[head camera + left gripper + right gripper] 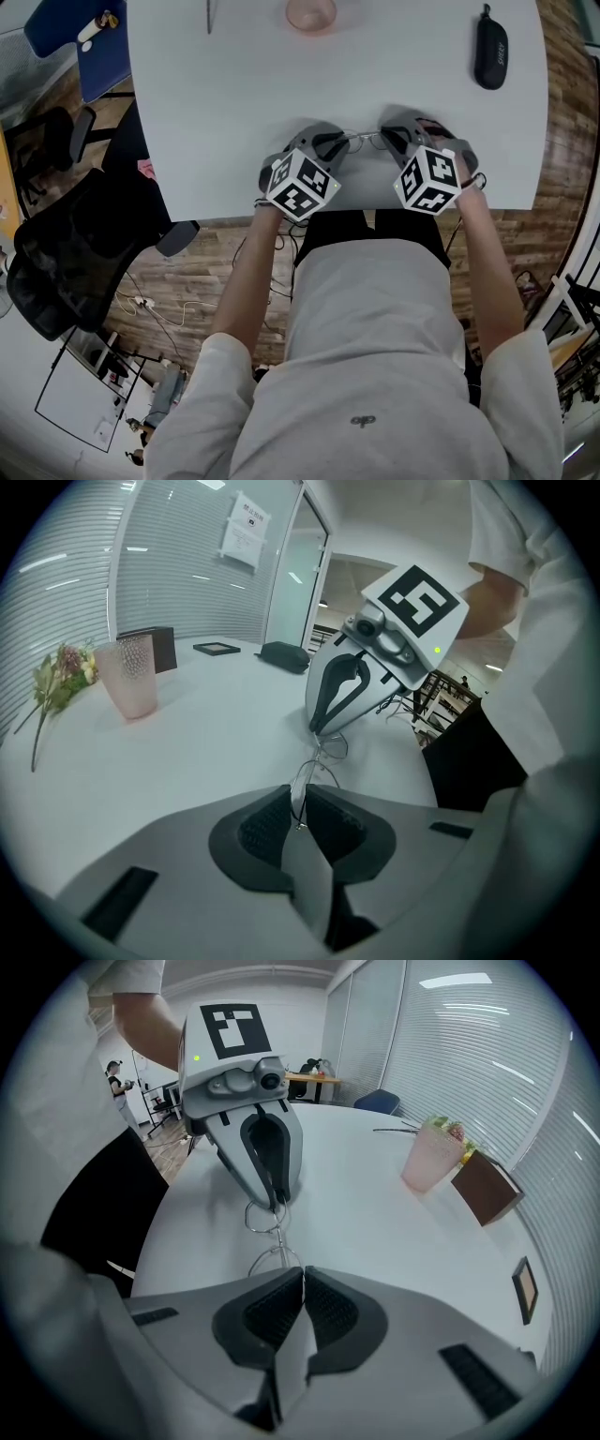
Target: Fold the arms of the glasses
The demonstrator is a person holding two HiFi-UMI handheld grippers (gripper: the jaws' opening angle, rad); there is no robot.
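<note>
Thin wire-framed glasses (364,140) hang just over the white table (234,103) near its front edge, stretched between my two grippers. My right gripper (394,141) is shut on one end; in the right gripper view the wire (267,1232) runs into the closed seam of its pads (302,1283). My left gripper (330,145) stands at the other end. In the left gripper view its pads (300,803) are a narrow slit apart, with the tip of the glasses (314,766) lying loose in the gap. Each gripper faces the other across the frame.
A pink cup (311,13) stands at the table's far edge and a black glasses case (491,52) at the far right. Dried flowers (61,672) and a small picture frame (217,648) lie farther back. A black office chair (56,253) stands left of the table.
</note>
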